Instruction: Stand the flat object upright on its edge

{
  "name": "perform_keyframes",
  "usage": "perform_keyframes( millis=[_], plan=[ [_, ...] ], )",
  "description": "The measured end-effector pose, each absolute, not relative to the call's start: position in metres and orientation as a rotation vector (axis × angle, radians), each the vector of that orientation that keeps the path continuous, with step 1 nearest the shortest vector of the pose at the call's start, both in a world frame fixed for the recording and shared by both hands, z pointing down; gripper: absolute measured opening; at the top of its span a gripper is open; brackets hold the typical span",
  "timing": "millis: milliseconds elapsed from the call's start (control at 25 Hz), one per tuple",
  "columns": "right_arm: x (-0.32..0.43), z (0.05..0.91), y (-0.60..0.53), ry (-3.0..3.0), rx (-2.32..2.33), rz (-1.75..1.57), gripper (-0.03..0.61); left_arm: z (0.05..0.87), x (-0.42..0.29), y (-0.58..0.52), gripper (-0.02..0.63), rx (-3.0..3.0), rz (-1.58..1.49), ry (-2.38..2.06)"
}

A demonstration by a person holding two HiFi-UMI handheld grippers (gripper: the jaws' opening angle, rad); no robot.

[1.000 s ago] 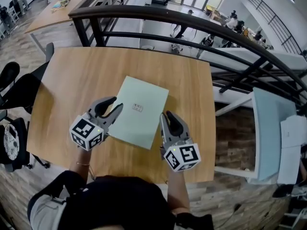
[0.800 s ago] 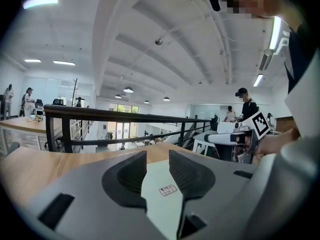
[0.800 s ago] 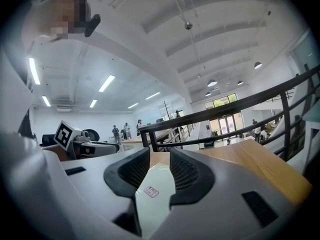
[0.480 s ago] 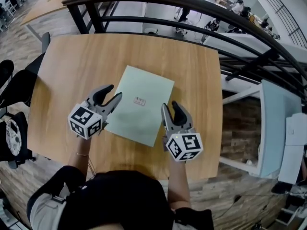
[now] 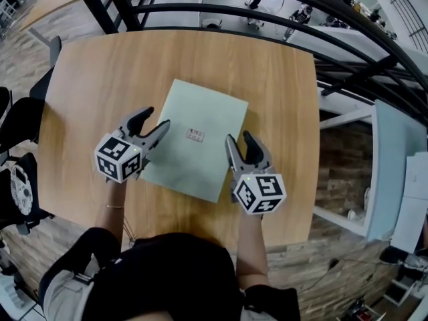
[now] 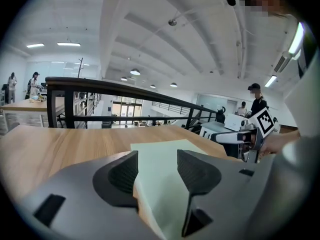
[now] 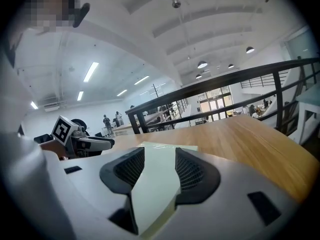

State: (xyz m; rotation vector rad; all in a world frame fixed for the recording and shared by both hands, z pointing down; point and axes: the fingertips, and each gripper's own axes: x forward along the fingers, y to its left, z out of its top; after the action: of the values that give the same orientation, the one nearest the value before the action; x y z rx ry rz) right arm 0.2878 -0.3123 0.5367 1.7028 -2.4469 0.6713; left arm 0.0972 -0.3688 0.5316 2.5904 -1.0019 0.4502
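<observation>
A thin, pale green flat object (image 5: 194, 158) lies flat on the wooden surface (image 5: 274, 65), close to the middle. It is turned a little, so its sides do not line up with the edges of the surface. A small label (image 5: 195, 136) sits on its top face.

The left hand-held gripper (image 5: 157, 119) is at the object's left side, toward the near edge of the surface. Its jaws are opening. In the left gripper view the green edge sits between the two jaws (image 6: 156, 156), but the pads are not squeezing it.

The right hand-held gripper (image 5: 239, 138) is at the object's right side, also toward the near edge. Its jaws are opening too. The green edge shows between them (image 7: 159, 151), and they have let go of it.

A dark railing (image 5: 221, 12) runs past the far edge of the surface.
</observation>
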Motion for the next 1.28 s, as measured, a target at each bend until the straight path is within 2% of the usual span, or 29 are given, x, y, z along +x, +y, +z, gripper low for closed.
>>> perform_keyframes(
  millis=[240, 560, 720, 1280],
  plan=[
    [0.291, 0.56, -0.321, -2.391, 1.711, 0.719, 0.189, 0.551, 0.094, -0.383, 0.236, 2.561, 0.478, -0.989],
    [0.295, 0.589, -0.327, -2.329, 1.7, 0.808, 0.219, 0.581, 0.099, -0.393, 0.276, 2.5, 0.545, -0.927],
    [0.295, 0.605, -0.327, -2.299, 1.661, 0.863, 0.229, 0.597, 0.1, -0.393, 0.276, 2.461, 0.616, -0.878],
    [0.292, 0.619, -0.331, -2.316, 1.642, 1.045, 0.241, 0.606, 0.114, -0.398, 0.281, 2.39, 0.578, -0.765]
  ],
)
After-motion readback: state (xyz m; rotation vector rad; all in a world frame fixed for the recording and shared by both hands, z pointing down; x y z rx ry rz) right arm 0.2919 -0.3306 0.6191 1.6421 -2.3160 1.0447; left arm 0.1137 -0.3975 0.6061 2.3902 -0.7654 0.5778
